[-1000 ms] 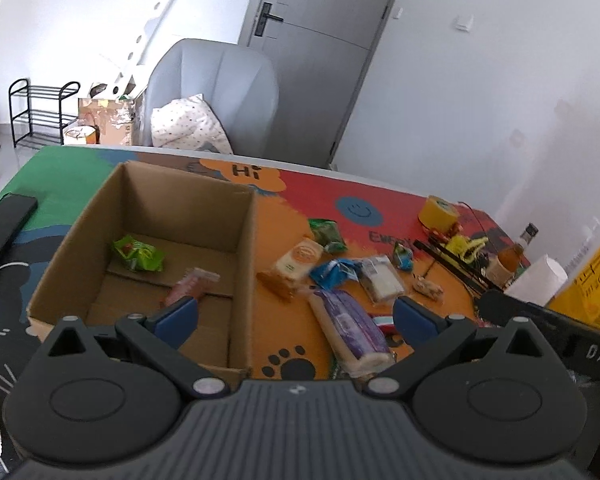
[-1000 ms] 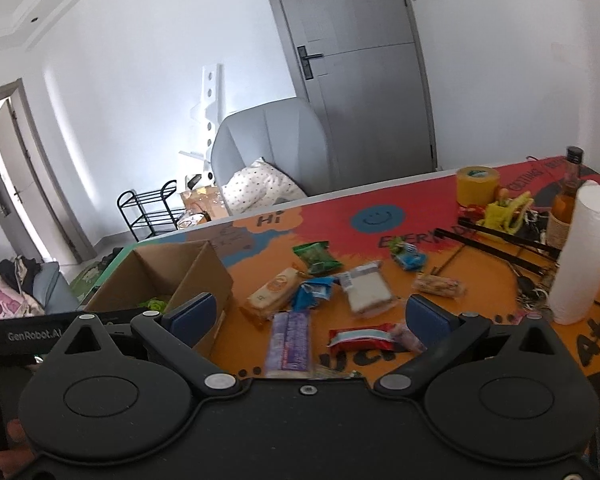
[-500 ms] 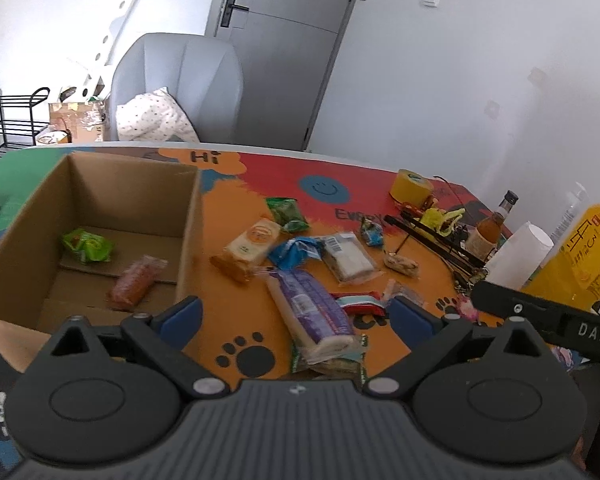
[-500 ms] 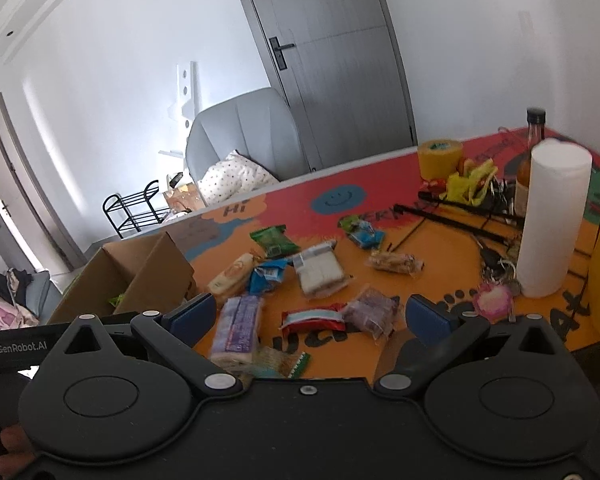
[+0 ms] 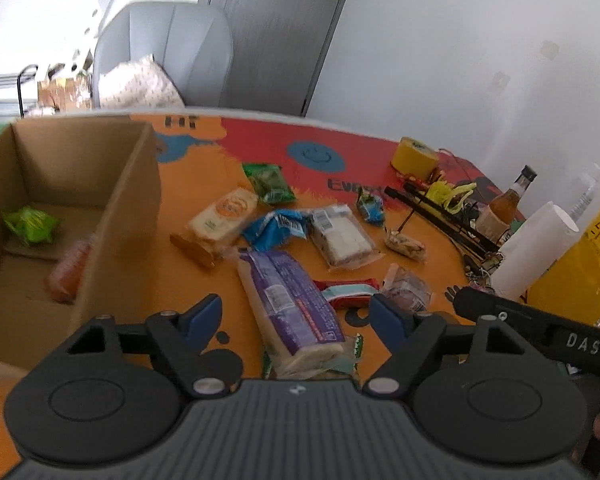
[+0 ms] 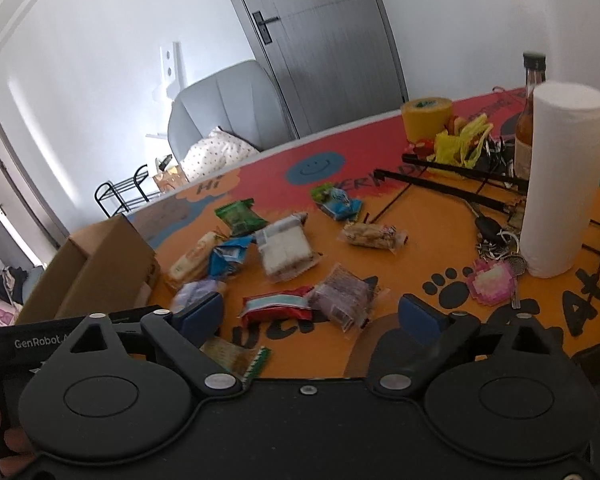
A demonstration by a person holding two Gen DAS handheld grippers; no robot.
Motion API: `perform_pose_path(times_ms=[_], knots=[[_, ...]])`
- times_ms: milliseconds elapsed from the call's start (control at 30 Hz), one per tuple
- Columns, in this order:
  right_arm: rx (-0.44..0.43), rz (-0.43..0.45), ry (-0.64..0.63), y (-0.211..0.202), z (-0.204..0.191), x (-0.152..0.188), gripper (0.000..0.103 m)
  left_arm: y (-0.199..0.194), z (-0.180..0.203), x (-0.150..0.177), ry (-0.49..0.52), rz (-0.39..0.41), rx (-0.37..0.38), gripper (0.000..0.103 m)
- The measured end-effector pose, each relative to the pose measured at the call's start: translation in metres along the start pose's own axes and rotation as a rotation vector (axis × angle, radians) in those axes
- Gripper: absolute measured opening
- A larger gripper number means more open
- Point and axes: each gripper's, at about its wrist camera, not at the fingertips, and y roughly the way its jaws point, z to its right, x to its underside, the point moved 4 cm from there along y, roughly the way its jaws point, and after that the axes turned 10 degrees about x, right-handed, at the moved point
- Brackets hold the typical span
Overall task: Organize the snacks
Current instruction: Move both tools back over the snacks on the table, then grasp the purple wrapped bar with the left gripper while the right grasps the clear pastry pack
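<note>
An open cardboard box point(image 5: 136, 200) stands at the left of the table with a green packet point(image 5: 30, 224) and an orange packet point(image 5: 66, 272) inside; it also shows in the right wrist view point(image 6: 100, 264). Several snack packets lie loose on the orange mat. My left gripper point(image 5: 296, 316) is open and empty, just above a long purple packet point(image 5: 288, 300). My right gripper point(image 6: 312, 316) is open and empty, above a red packet point(image 6: 278, 306) and a clear-wrapped dark snack point(image 6: 346, 296). A white-filled packet point(image 6: 286, 254) and a blue packet point(image 6: 228, 258) lie further back.
A paper towel roll point(image 6: 560, 184), a brown bottle point(image 6: 530, 120), a yellow tape roll point(image 6: 426, 118), black tongs point(image 6: 452, 184) and keys point(image 6: 496, 246) crowd the table's right side. A yellow container point(image 5: 580, 264) stands at the right edge. A grey chair point(image 5: 168, 52) is behind the table.
Both grippers have swung to the right and come lower toward the loose snacks. The box has slid to the left of both views. Both stay open.
</note>
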Motion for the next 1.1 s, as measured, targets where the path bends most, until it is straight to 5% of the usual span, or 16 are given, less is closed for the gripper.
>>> perform_pose_path(times_ms=[533, 667, 800, 1100], knots=[[-0.003, -0.029, -0.021, 0.052, 0.01, -0.009, 0.087, 0.064, -0.01, -0.001, -0.027, -0.078, -0.058, 0.069], [-0.01, -0.026, -0.037, 0.06, 0.009, -0.012, 0.085, 0.072, -0.016, -0.002, -0.056, -0.087, -0.071, 0.058], [-0.015, -0.023, -0.056, 0.068, 0.006, -0.012, 0.085, 0.073, -0.019, -0.004, -0.063, -0.08, -0.079, 0.036], [-0.026, -0.064, -0.104, 0.08, -0.006, 0.0, 0.08, 0.065, -0.025, -0.003, -0.08, -0.067, -0.07, 0.033]])
